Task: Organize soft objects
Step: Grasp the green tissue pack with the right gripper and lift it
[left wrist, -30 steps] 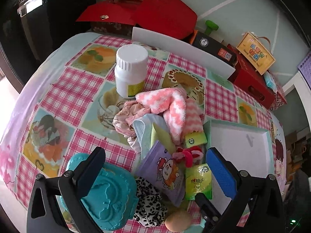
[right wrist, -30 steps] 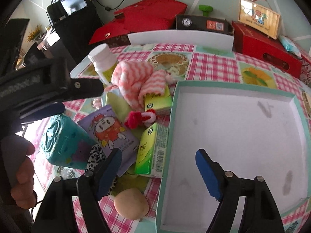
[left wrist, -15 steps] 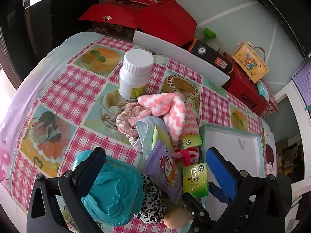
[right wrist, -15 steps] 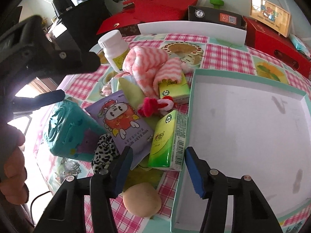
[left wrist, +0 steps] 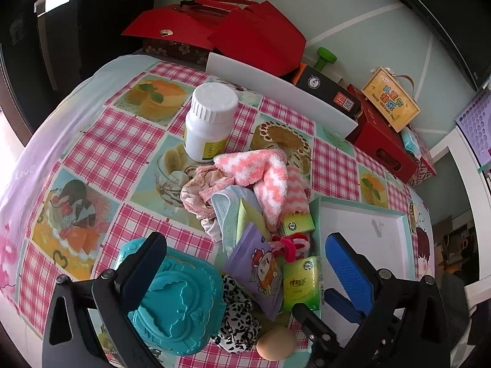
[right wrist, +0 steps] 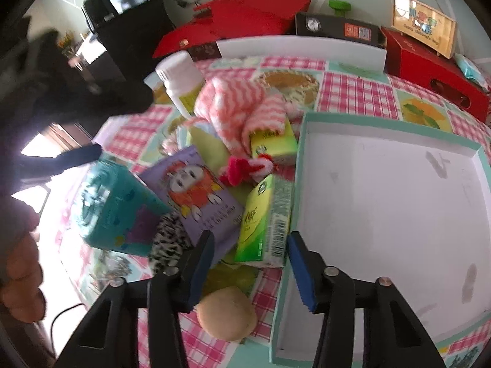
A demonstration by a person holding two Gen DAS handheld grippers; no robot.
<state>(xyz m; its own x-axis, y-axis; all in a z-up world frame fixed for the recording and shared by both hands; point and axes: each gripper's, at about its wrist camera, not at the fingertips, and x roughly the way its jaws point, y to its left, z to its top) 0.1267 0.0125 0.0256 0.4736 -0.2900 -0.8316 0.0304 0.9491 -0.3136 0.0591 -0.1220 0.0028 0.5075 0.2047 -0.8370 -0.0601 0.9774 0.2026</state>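
My right gripper (right wrist: 250,247) has just been closing; its blue fingers (right wrist: 302,273) now stand either side of the green tissue pack (right wrist: 265,217) at lower centre of the right wrist view, a sliver of gap still showing, so they are not yet clamped on it. The pack lies against the left wall of the white tray (right wrist: 396,202), which fills the right half of that view. Only here do I see a hand (right wrist: 21,279) at the left edge, gripping my other tool.

My left gripper (left wrist: 242,270) has its fingers wide apart, holding nothing, above the teal heart-shaped box (left wrist: 181,303) at lower left. This view alone shows the pile spread out on the checked worktop (left wrist: 122,135): pink striped fleece cloth (left wrist: 264,171) at centre, blue face mask (left wrist: 228,211) below it, a white pill bottle (left wrist: 208,122) above, a purple cartoon packet (left wrist: 260,270), a leopard-print scrunchie (left wrist: 236,322), and a beige egg-shaped ball (left wrist: 276,342) at the bottom edge.
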